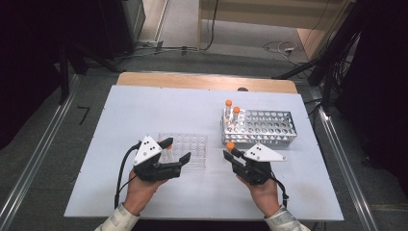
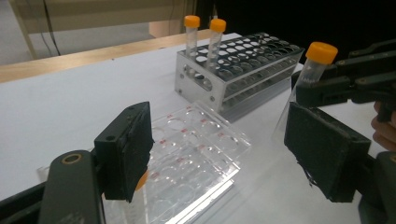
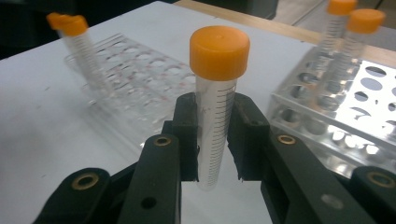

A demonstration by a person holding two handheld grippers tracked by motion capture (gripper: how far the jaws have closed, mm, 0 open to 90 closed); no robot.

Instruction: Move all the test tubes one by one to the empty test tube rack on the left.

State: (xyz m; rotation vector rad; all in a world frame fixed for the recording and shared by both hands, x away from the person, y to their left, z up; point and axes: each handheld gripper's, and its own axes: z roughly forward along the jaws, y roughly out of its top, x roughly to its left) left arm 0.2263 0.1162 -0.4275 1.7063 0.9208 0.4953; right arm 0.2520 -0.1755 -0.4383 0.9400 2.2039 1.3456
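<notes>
Held upright in the clamped right tool (image 3: 212, 140) beside the clear well rack (image 1: 188, 148), orange-capped tube (image 3: 215, 100) best lowered straight into a well, left tool (image 1: 177, 150) gaping wide over that rack.

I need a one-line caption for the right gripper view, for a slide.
Right gripper clamps an orange-capped tube upright between a clear plastic rack and a metal rack.

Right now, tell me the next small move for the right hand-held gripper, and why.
Probably carry the held tube across to the clear rack and lower it into a free hole. The right hand-held gripper is clamped on it, and one tube already stands in that rack.
</notes>
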